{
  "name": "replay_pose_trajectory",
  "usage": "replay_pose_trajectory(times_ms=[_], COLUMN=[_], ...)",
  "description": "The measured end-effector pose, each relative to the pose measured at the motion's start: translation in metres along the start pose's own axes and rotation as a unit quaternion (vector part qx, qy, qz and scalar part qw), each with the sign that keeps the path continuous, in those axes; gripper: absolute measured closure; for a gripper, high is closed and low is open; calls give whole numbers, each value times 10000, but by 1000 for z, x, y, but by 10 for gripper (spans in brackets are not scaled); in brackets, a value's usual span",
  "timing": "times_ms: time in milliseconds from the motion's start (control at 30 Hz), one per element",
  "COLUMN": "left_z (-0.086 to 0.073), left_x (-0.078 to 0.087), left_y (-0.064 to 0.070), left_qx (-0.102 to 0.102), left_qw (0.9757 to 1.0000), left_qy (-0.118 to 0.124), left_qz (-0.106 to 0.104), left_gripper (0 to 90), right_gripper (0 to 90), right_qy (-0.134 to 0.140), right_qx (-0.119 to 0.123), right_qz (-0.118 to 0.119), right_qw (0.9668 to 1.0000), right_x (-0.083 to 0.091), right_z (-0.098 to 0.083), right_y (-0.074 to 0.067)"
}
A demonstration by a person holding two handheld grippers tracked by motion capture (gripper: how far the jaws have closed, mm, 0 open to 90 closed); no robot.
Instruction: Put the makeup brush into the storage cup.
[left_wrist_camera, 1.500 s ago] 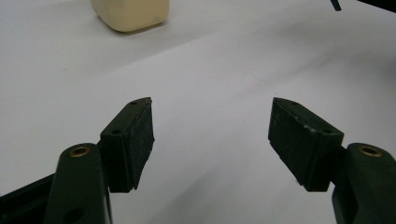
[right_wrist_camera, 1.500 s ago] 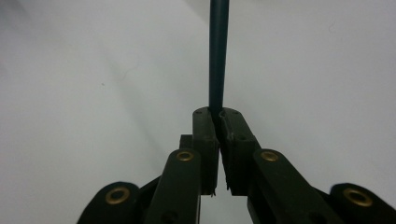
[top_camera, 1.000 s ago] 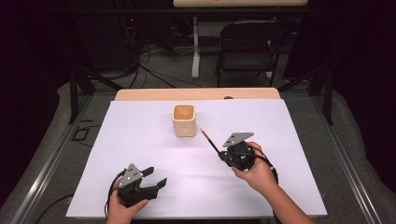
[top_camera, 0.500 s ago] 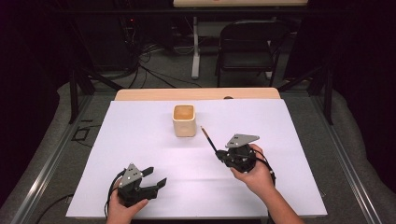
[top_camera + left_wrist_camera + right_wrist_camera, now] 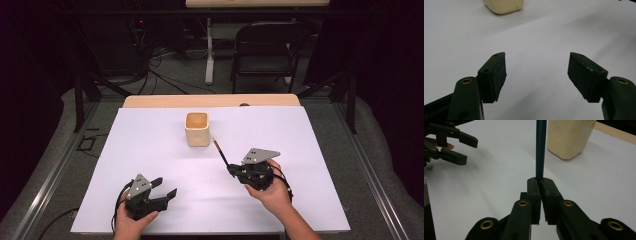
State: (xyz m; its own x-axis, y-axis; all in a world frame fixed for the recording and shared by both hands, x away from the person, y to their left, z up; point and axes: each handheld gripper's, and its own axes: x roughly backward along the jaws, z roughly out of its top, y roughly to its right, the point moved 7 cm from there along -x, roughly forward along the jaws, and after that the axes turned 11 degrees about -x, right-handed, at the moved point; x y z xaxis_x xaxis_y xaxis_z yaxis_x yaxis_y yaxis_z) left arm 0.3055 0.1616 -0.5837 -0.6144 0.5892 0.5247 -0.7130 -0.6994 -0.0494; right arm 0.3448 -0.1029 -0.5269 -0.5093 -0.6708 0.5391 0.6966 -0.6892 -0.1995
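Cup (image 5: 196,128) upright on table (image 5: 150,150), inside unclear. Right tongs (image 5: 231,170) clamp pencil (image 5: 220,152); left tongs (image 5: 166,187) released.

You will find no readable text, label, brand, number or sign here; the cup (image 5: 196,128) is plain on its sides, and the white table (image 5: 150,150) carries no print (nor any mark).

a white sheet (image 5: 150,150) covers the counter (image 5: 210,101), whose wooden far edge shows; beyond it stands a dark folding chair (image 5: 265,47), cables (image 5: 165,75) across the floor.
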Motion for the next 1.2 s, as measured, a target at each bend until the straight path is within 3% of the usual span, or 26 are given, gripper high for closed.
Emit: replay_pose_trajectory(times_ms=[533,700,967,1200], left_z=[7,12,35,61], left_x=[6,10,14,13], left_y=[3,3,8,21], left_qx=[29,14,121,-2], left_qw=[9998,9994,9979,9964], left_qy=[191,313,636,837], left_qz=[25,123,49,-121], left_gripper=[313,320,363,382], right_gripper=[850,850,850,850], right_qy=[379,540,721,827], right_qx=[-1,28,14,-46], right_qz=[204,264,386,464], right_qw=[9991,9982,9967,9955], right_x=[-8,-9,-12,-11], right_z=[-10,-7,-7,-9], right_y=[-14,-18,-21,-24])
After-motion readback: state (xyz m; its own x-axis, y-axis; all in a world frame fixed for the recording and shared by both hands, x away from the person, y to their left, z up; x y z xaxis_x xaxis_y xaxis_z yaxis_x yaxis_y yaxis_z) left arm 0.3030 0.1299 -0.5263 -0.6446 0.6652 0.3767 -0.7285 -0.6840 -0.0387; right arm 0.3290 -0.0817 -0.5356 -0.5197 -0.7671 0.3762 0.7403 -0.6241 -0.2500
